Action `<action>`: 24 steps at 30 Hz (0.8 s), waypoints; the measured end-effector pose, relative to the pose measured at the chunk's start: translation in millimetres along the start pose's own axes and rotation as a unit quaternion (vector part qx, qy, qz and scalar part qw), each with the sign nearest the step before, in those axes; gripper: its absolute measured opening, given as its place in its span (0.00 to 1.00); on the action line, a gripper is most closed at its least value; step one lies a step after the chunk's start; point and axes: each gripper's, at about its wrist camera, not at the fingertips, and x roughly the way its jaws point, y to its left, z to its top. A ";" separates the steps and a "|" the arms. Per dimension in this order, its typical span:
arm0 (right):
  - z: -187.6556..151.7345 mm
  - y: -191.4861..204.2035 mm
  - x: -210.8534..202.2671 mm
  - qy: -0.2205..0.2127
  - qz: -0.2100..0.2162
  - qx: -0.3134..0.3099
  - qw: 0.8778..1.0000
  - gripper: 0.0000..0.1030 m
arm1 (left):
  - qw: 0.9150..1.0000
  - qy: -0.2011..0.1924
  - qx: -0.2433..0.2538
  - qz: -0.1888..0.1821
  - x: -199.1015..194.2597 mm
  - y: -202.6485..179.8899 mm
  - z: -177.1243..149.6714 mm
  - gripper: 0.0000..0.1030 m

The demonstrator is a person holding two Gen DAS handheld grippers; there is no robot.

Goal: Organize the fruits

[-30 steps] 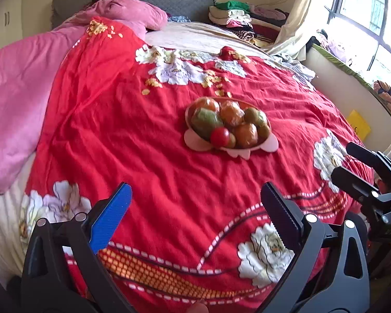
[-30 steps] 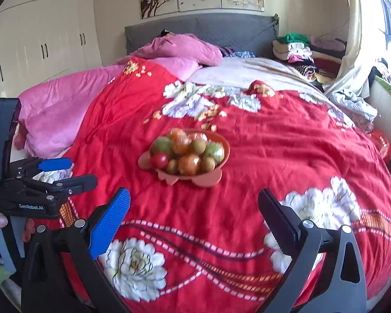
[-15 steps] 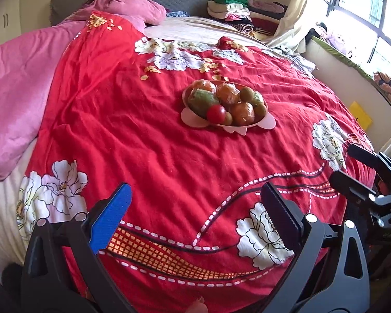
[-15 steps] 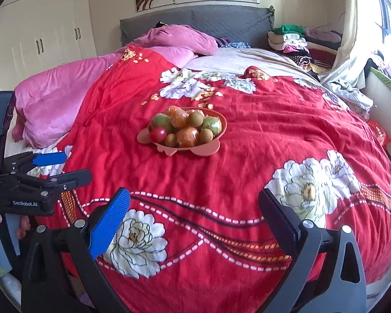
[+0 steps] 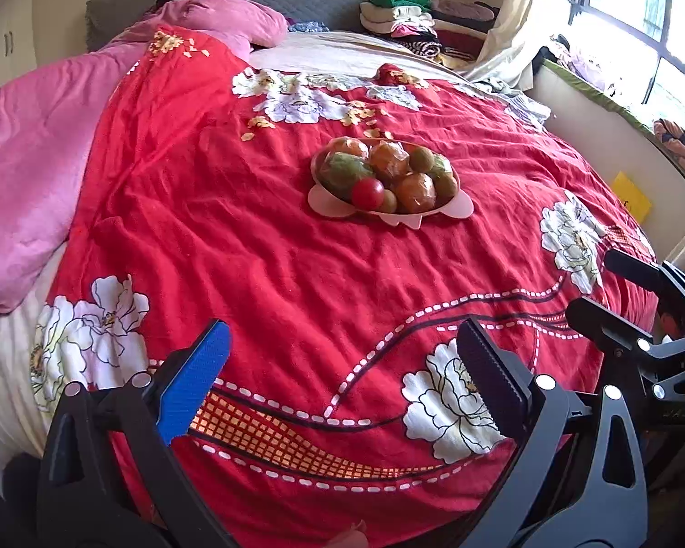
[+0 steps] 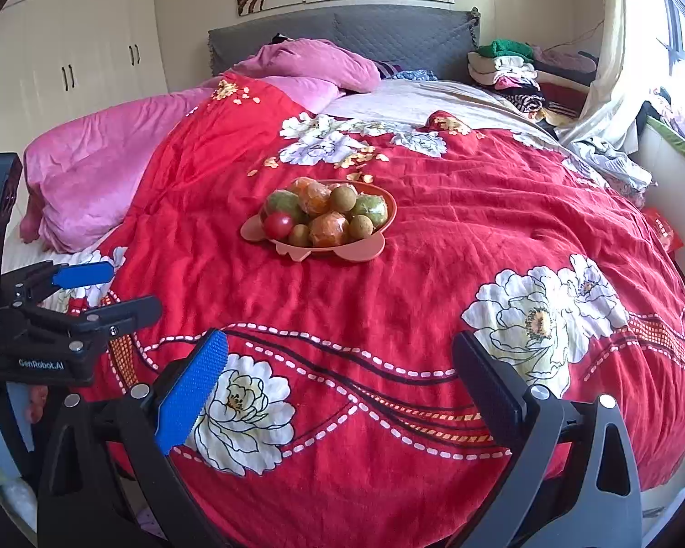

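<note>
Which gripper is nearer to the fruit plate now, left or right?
Cannot tell: the two are about equally far. Left gripper and right gripper both hover open near the bed's foot, well short of the fruit plate.

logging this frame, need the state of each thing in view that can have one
left hand-held gripper: open, holding nothing
right hand-held gripper: open, holding nothing
pink fruit plate: piled full, resting on the bed
red tomato: on the plate's near edge
red quilt: spread out, wrinkled
wardrobe doors: closed
</note>
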 end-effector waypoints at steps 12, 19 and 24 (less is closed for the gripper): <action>-1.8 -5.9 1.4 0.001 -0.005 0.010 1.000 0.95 | 1.000 0.004 0.000 0.002 2.5 -0.6 0.0 0.90; -2.1 -5.9 1.4 0.001 -0.005 0.010 1.000 0.95 | 1.000 0.004 0.000 0.002 1.8 -0.4 0.1 0.90; -2.2 -5.7 1.5 0.001 -0.005 0.010 1.000 0.95 | 1.000 0.003 0.000 0.005 1.9 0.3 0.6 0.90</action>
